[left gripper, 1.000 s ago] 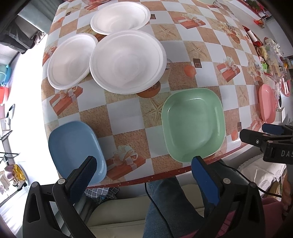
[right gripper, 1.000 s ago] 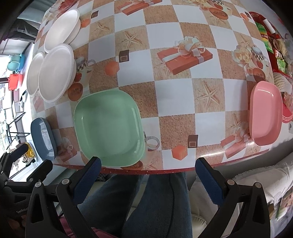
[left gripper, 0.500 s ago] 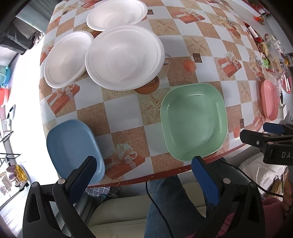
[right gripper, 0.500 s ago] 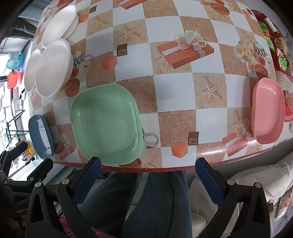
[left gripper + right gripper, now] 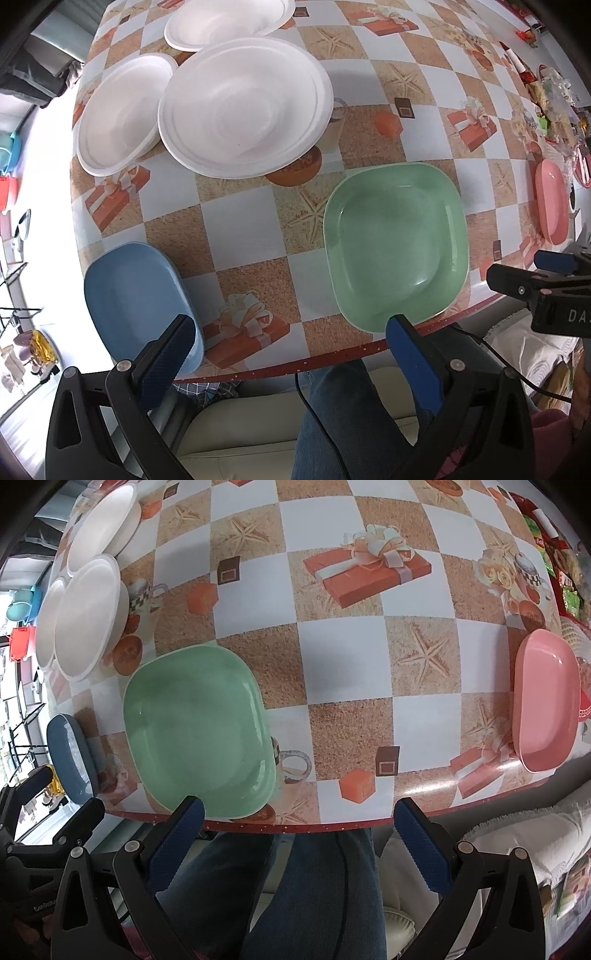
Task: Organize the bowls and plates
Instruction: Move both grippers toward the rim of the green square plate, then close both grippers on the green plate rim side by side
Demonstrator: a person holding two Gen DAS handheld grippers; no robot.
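two wrist cameras, both hung over the near table edge

the left wrist view looks down and forward from above the person's lap, facing across the table (image 5: 258, 229), with the blue plate (image 5: 136, 299) close at its left and the green plate (image 5: 395, 247) close at its right. the right wrist view sits further right along the same edge, equally near, with the pink plate (image 5: 546, 701) at its right. both share the green plate (image 5: 199, 731), the white bowls (image 5: 243, 107) (image 5: 88, 616) and the blue plate. each view catches the other gripper at its margin.
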